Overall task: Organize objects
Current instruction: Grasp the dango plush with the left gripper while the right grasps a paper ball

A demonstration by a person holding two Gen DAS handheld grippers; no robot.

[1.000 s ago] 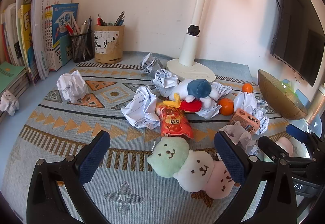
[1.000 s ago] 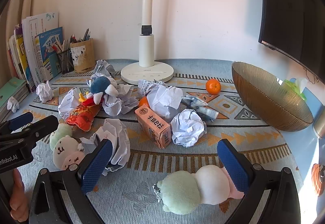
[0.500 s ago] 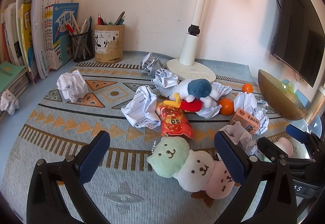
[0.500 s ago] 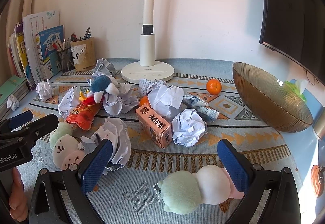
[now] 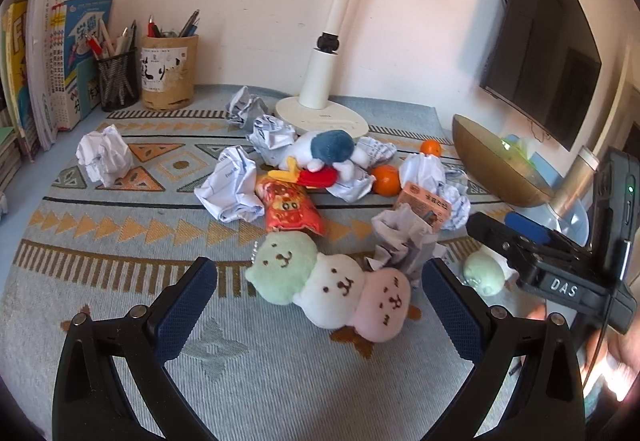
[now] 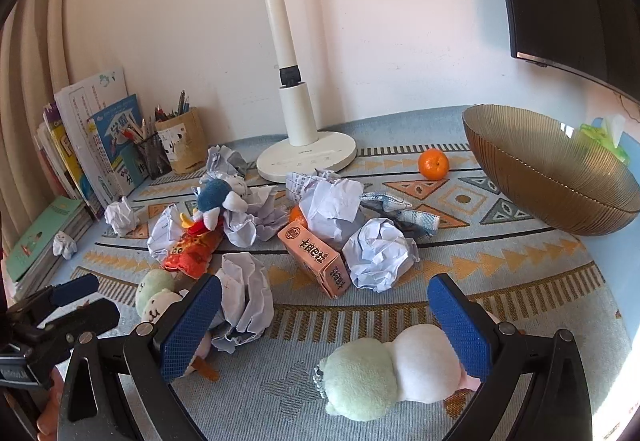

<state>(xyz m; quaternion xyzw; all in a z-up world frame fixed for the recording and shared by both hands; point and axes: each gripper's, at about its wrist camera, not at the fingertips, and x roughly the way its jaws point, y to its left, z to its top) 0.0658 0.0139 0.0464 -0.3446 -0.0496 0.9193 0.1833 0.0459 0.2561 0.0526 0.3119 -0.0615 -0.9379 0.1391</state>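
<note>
Where the right gripper (image 6: 324, 317) spreads wide, its finger hides the plush's (image 6: 394, 371) pink end.

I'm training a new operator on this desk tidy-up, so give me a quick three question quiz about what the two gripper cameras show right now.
1. True or false: the gold bowl already holds an orange.
2. Which gripper has the face-up three-bear plush directly between its fingers: left gripper or right gripper?
3. Fill in: the blue-and-white plush lies in front of the white ______ base.

Key: 1 false, no orange shows inside it; one orange sits on the mat. 2 left gripper. 3 lamp.
</note>
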